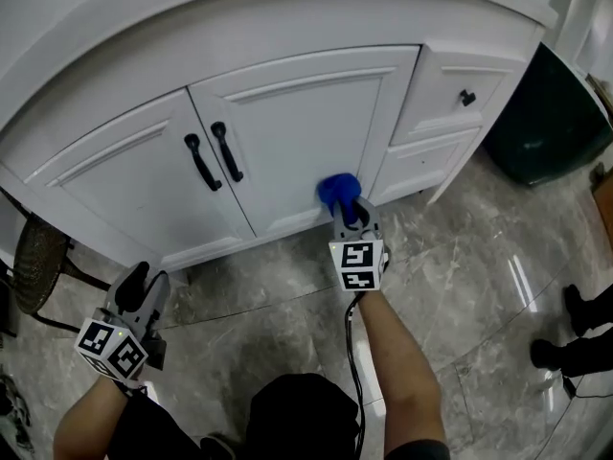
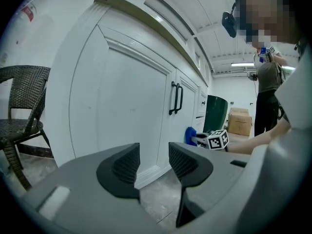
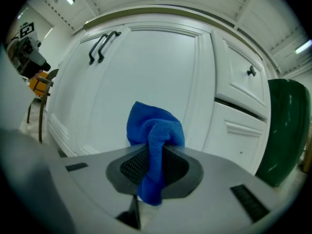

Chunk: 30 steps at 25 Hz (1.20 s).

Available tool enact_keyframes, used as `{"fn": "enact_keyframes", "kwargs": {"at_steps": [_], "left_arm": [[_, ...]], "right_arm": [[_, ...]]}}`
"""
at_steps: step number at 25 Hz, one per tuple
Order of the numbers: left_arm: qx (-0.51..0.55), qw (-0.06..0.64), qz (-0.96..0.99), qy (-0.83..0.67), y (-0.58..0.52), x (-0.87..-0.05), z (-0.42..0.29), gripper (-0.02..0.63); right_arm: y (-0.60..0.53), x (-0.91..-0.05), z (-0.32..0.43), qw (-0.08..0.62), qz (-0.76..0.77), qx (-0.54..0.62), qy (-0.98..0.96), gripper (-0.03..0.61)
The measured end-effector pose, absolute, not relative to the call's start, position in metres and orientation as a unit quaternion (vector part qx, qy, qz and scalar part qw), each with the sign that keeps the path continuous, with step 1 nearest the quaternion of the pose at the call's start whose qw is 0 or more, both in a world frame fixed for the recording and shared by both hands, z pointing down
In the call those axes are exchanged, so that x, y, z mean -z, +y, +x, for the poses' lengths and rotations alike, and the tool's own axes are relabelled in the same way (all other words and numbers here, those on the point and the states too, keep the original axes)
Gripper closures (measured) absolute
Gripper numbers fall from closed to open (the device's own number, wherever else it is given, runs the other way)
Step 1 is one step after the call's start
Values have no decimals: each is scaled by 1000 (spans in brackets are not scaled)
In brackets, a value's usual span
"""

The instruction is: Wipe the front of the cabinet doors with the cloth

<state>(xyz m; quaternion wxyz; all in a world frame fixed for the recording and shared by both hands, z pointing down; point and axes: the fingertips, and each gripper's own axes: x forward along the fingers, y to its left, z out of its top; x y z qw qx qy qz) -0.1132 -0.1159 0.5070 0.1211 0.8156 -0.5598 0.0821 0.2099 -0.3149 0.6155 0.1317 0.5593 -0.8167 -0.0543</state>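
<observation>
A blue cloth (image 1: 336,192) (image 3: 155,133) is pinched in my right gripper (image 1: 349,213) (image 3: 155,162), which is shut on it. The cloth presses against the lower right part of the right cabinet door (image 1: 306,132) (image 3: 146,77). The left cabinet door (image 1: 144,175) (image 2: 117,106) stands beside it, each with a black handle (image 1: 226,151). My left gripper (image 1: 139,290) (image 2: 153,162) hangs low at the left, away from the doors, jaws open with nothing between them.
Two drawers (image 1: 450,99) sit right of the doors. A dark green bin (image 1: 551,123) (image 3: 285,130) stands at the far right. A wicker chair (image 1: 38,262) (image 2: 22,111) is at the left. Another person's shoes (image 1: 575,329) are on the marble floor (image 1: 479,286).
</observation>
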Motion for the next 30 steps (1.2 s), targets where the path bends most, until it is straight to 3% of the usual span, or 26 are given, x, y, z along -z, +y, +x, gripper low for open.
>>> {"fn": "enact_keyframes", "kwargs": {"at_steps": [7, 10, 19, 25, 30], "left_arm": [[-87, 122, 806, -572, -115, -507, -121, 423], [-85, 122, 806, -573, -117, -507, -125, 425], [-56, 136, 808, -571, -119, -509, -137, 423], [-41, 148, 803, -576, -113, -516, -157, 423], [-58, 159, 796, -581, -106, -532, -165, 423]], "right_arm": [[-333, -626, 306, 130, 639, 19, -758, 529], [-323, -624, 305, 111, 639, 3, -761, 529], [-247, -626, 129, 64, 490, -16, -869, 529], [-231, -649, 42, 102, 416, 23, -903, 529], [-236, -683, 12, 133, 393, 15, -910, 529]]}}
